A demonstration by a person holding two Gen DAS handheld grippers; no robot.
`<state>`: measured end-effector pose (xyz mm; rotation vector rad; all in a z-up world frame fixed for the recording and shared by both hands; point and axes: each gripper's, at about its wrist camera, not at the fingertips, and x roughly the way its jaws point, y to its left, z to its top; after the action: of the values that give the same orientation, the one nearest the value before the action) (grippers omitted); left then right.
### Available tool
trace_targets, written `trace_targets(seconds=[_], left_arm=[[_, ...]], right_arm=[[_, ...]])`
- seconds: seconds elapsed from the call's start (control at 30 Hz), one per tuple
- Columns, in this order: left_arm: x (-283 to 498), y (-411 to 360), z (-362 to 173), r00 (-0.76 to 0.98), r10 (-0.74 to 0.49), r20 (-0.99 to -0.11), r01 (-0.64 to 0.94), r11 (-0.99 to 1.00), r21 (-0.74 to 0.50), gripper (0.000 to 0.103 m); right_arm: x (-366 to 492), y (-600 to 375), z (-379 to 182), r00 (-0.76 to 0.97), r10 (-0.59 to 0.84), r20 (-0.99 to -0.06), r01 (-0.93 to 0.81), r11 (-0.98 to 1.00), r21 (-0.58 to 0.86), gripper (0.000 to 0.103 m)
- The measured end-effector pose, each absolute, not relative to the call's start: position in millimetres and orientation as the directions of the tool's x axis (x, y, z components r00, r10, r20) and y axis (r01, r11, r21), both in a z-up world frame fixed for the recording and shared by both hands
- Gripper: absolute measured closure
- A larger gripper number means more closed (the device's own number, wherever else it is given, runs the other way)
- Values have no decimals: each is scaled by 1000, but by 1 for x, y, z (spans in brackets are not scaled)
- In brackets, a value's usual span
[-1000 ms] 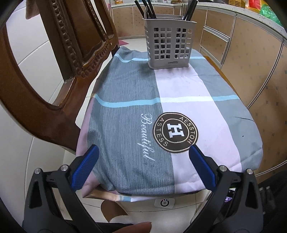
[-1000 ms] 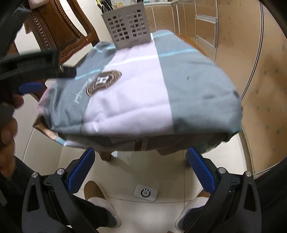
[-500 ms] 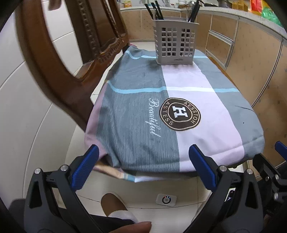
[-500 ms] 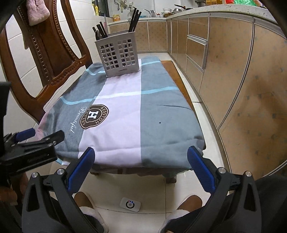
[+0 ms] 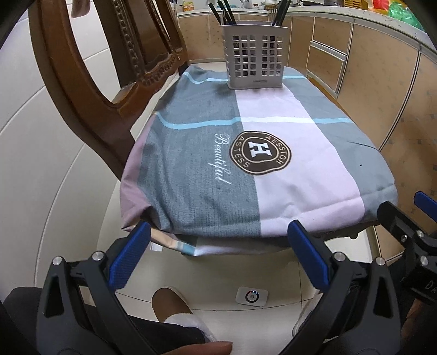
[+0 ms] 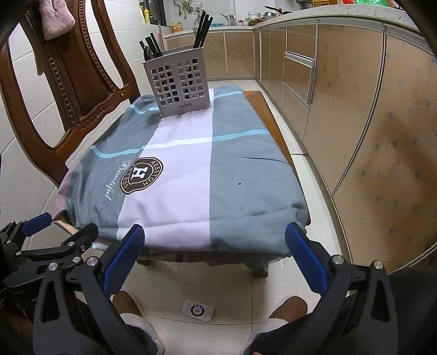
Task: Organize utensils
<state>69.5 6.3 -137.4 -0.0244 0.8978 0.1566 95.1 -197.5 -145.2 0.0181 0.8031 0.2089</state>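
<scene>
- The left hand-held gripper (image 5: 218,247) hovers just off the near edge of the surface (image 5: 314,174), its blue-padded fingers (image 5: 128,259) spread wide with nothing between them.
- The right hand-held gripper (image 6: 215,250) hangs beside it at the same near edge, also spread wide and empty; its blue tip shows at the right border of the left wrist view.
- A grey, pink and pale-blue cloth (image 6: 240,174) with a round brown "H" emblem (image 5: 260,153) covers the surface.
- The grey perforated utensil holder (image 6: 179,84) stands upright at the far end of the cloth, well apart from both grippers.
- Dark utensils (image 6: 202,27) stick up from it in two groups, one on each side; their exact kind is hard to tell.
- A carved wooden chair (image 6: 62,82) stands just left of the surface, a pink rag (image 6: 56,20) draped on its back.
- Slippered feet (image 6: 136,316) rest on the tiled floor below, with a small white device (image 6: 197,310) between them.
</scene>
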Motion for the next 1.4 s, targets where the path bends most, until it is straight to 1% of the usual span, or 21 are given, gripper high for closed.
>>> trace_targets(seconds=[0.2, 0.43, 1.4], left_arm=[[66, 1, -135, 627, 135, -767, -132, 989, 65, 4], [69, 1, -138, 612, 109, -783, -119, 992, 45, 4], [70, 1, -139, 607, 104, -788, -119, 992, 39, 4]], right_arm=[[95, -197, -147, 673, 191, -714, -176, 980, 95, 3], [95, -196, -148, 670, 191, -717, -179, 979, 94, 3], [95, -197, -152, 662, 196, -724, -176, 979, 104, 3]])
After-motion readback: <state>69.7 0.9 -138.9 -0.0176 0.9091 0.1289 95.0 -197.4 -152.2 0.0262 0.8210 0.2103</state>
